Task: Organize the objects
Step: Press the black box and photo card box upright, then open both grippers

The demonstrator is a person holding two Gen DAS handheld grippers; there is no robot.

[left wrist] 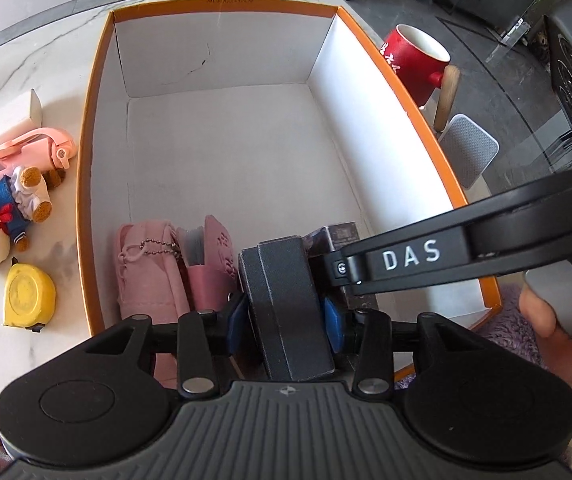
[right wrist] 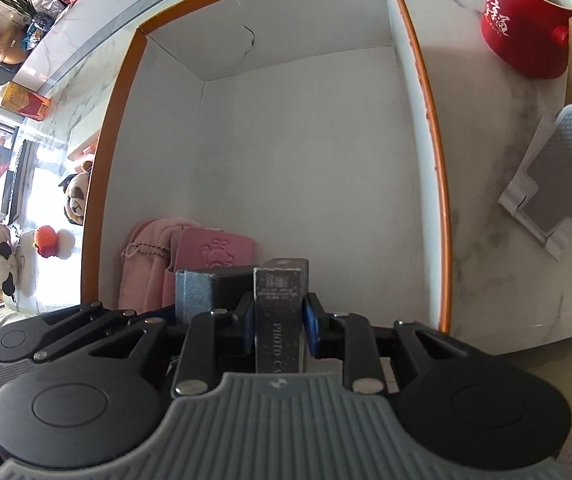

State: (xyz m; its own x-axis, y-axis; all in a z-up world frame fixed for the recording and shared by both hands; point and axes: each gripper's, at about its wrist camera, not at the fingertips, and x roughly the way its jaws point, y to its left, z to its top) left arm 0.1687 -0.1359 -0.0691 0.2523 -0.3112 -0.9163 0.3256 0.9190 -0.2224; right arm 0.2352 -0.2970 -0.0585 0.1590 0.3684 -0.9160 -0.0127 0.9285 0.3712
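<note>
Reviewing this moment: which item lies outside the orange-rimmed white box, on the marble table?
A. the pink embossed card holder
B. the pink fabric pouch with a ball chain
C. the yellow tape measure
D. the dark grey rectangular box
C: the yellow tape measure rests on the marble table left of the orange-rimmed white box, while the other three sit inside along its near wall.

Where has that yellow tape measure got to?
In the left wrist view the yellow tape measure lies on the marble table, outside the left wall of the orange-rimmed box, just below the plush toys.
</note>
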